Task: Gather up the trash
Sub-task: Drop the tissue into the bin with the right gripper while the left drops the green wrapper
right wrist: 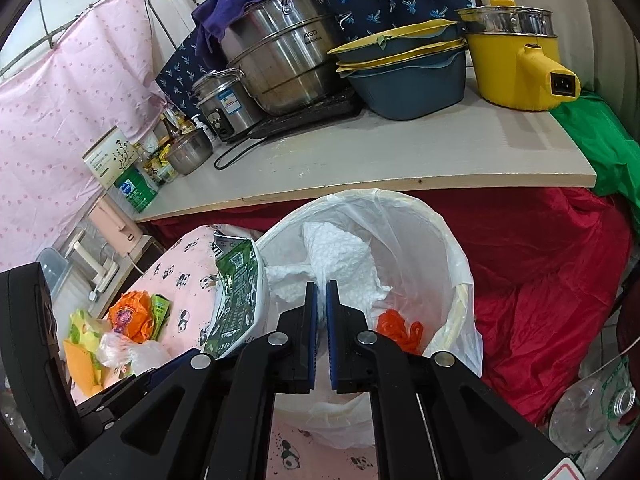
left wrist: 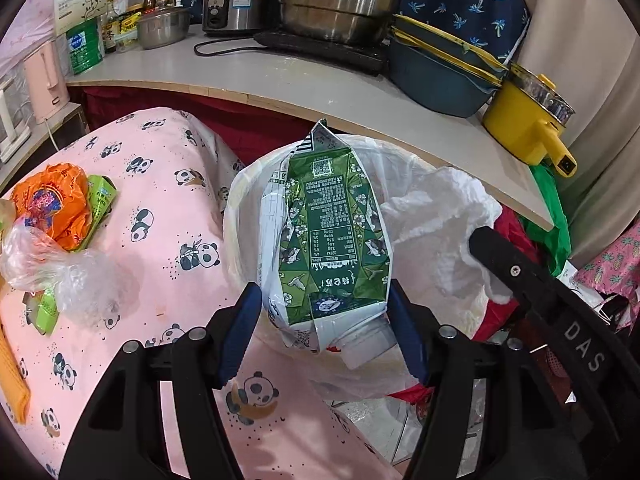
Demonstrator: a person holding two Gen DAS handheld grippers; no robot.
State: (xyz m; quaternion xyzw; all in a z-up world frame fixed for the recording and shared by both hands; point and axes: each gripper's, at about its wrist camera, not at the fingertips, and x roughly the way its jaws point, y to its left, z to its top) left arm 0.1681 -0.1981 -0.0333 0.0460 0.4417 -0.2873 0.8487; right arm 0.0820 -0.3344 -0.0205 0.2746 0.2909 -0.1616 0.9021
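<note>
Right tool (right wrist: 321,332) up front, blue pads almost together with a thin gap, nothing between them. Just past it, white bin (right wrist: 448,236) lined with a clear bag. Inside, crumpled white paper (right wrist: 340,256) and an orange scrap (right wrist: 396,328). Green milk carton (right wrist: 236,292) leaning at the bin's left rim, held by the left tool (right wrist: 172,364). Further left, on the pink panda cloth (right wrist: 188,280), orange wrapper (right wrist: 130,314) and clear plastic bag (right wrist: 132,350). Behind, bench (right wrist: 400,152) with a big steel pot (right wrist: 280,64) and a yellow pot (right wrist: 516,64).
</note>
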